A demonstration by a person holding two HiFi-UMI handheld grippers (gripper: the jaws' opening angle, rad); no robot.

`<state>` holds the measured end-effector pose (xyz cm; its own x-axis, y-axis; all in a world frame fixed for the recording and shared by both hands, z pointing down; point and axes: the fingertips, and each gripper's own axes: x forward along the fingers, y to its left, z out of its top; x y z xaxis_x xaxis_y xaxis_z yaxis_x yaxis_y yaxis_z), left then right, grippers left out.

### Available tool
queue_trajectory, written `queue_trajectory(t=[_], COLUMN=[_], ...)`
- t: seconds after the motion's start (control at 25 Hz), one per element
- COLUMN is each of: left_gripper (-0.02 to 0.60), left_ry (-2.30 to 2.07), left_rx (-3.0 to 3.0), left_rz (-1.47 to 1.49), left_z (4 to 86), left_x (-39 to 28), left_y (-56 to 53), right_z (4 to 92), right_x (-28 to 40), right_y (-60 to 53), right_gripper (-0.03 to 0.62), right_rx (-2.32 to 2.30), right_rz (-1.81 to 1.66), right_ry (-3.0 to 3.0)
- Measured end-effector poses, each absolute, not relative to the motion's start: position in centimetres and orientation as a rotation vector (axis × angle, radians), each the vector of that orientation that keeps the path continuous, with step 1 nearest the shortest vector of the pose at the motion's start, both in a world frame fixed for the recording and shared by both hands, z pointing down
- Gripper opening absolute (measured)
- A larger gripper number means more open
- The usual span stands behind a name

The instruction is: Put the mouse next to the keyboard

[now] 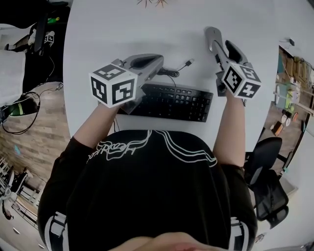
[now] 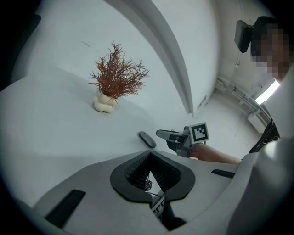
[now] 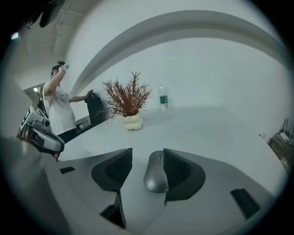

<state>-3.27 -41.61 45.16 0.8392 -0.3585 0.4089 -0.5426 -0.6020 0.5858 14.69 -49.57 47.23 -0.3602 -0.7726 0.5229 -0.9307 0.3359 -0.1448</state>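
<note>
The mouse (image 3: 156,175) lies on the desk (image 1: 122,29) between the jaws of the right gripper (image 3: 148,152). Its long axis runs along them, pointing far. The jaws stand apart: the right pad is at the mouse's side, the left pad clear of it. This spot is just right of and beyond the right end of the keyboard (image 1: 171,102). The left gripper (image 2: 150,158), jaws together and empty, hovers over the keyboard's left end, so the right one is far nearer the mouse.

The keyboard (image 1: 177,102) has its left end hidden under the left hand-held gripper (image 1: 158,62). The head view's top edge cuts off the dried plant (image 1: 152,2). The bottle (image 3: 163,98) label is too small to read.
</note>
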Motion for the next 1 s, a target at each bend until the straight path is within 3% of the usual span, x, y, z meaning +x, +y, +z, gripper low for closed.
queue_trajectory(t=[0.24,1.0], left_gripper=[0.006,0.006], left_ry=[-0.666,-0.621], left_rx=[2.249,2.219], left_rz=[0.34,0.345], left_z=[46.4,47.7], left_x=[-4.0,-4.1], left_y=[-41.8,-40.4], right_z=[50.6,54.3], right_x=[15.0,15.1], right_y=[-51.5,-52.1], right_gripper=[0.245,0.255], right_rx=[1.469,1.401], right_rz=[0.486,0.633], right_ry=[-2.119,-1.974])
